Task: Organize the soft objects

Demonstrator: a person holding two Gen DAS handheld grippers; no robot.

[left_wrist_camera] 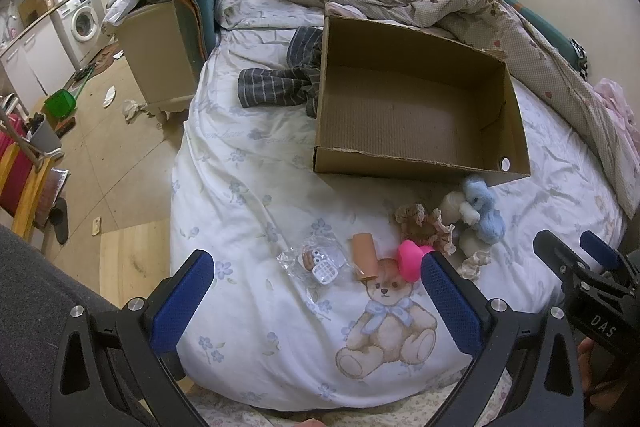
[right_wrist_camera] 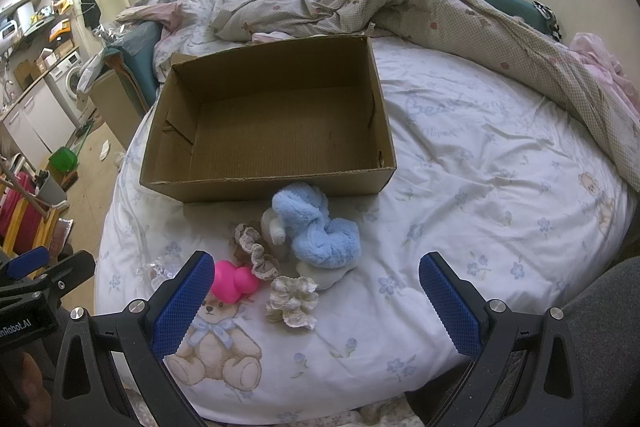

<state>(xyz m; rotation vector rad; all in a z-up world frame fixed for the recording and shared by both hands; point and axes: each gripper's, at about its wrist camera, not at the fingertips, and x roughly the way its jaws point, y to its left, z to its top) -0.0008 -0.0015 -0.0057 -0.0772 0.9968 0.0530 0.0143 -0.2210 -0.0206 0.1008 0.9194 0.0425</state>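
Left tool (left_wrist_camera: 316,269) hangs spread and unloaded over the bed (left_wrist_camera: 248,211) near the pink toy (left_wrist_camera: 410,261), cardboard box (left_wrist_camera: 416,107) bare; right tool (right_wrist_camera: 316,273), likewise spread, faces the blue plush (right_wrist_camera: 316,223): collection apparently not begun, first grasp pending.

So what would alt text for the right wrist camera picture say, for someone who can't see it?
An empty cardboard box sits open on a bed, with a blue plush toy, a pink toy and frilly scrunchies scattered in front of it. The open right gripper frames the bottom of the view, holding nothing.
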